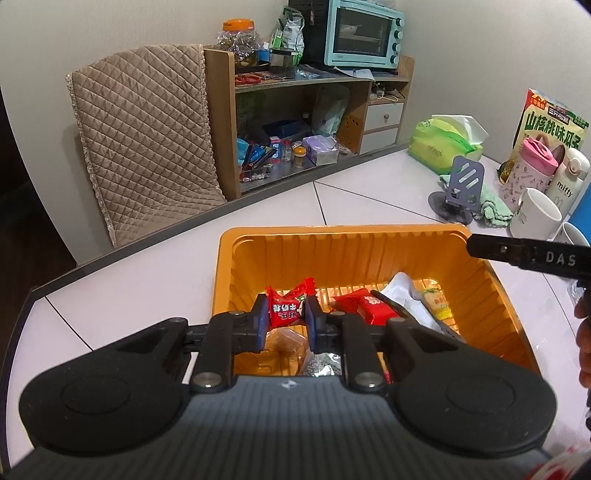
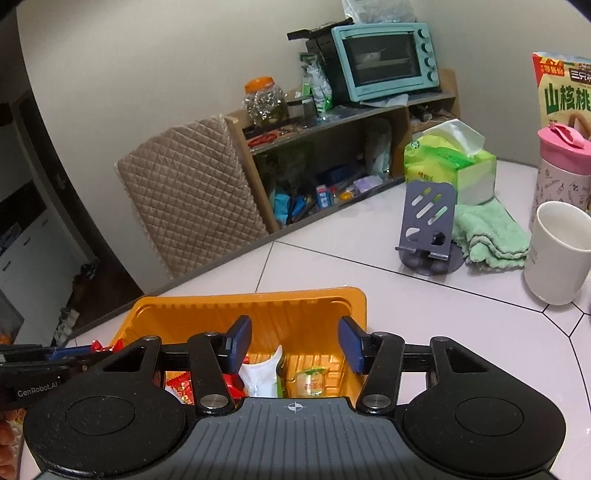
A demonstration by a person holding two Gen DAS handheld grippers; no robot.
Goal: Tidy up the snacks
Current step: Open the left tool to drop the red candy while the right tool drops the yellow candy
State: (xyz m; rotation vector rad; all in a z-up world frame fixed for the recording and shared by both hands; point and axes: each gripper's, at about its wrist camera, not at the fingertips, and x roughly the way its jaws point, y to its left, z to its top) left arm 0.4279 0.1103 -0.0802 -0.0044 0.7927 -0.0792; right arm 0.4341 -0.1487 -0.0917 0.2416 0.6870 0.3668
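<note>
A: The left tool grips a red candy above the orange tray near the desk's front edge; the right tool hangs open and empty over the tray's right end.

B: Risk?

A: Released off-centre, it could catch the tray's near rim and fall out. That rim hides behind both tools, and the wrappers underneath are hard to read.

A plain pale wall backs a wooden shelf unit crowded with clutter, a teal toaster oven on top. A quilted tan cover hangs beside it. The white tabletop gleams.
</note>
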